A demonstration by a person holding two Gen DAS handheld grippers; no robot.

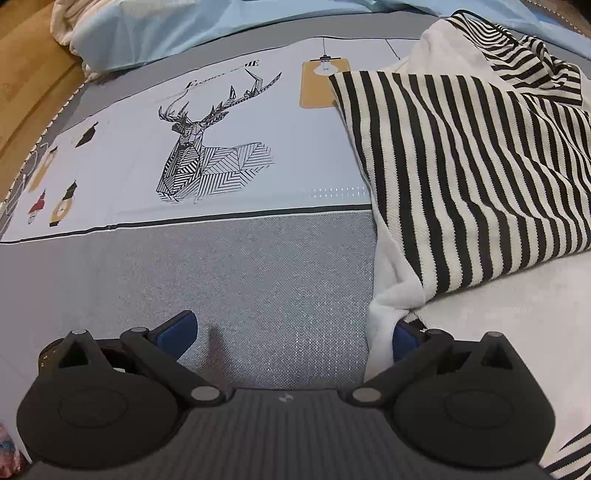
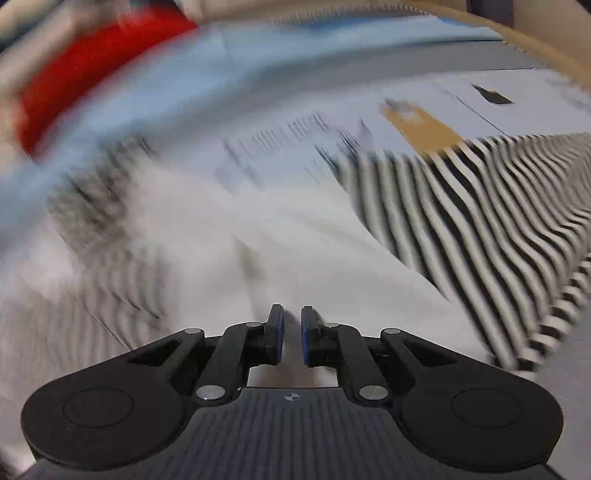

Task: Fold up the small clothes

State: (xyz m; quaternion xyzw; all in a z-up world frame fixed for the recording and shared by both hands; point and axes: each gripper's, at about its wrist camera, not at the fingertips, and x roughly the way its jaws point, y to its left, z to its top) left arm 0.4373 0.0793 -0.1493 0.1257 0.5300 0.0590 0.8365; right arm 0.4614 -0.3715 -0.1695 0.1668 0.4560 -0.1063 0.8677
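A black-and-white striped garment [image 1: 480, 177] with a plain white inner side lies on the bed at the right of the left wrist view. My left gripper [image 1: 291, 332] is open just above the grey sheet; its right finger is under the garment's white edge [image 1: 388, 314]. In the blurred right wrist view my right gripper [image 2: 292, 332] is nearly closed, pinching a fold of the white fabric [image 2: 258, 240] of the same garment, whose stripes [image 2: 498, 221] run to the right.
The bed cover [image 1: 221, 147] has a geometric deer print and a grey woven band. A light blue quilt [image 1: 166, 33] lies at the back. A wooden bed edge [image 1: 26, 92] is at the left. A red item [image 2: 81, 70] shows blurred at the back left.
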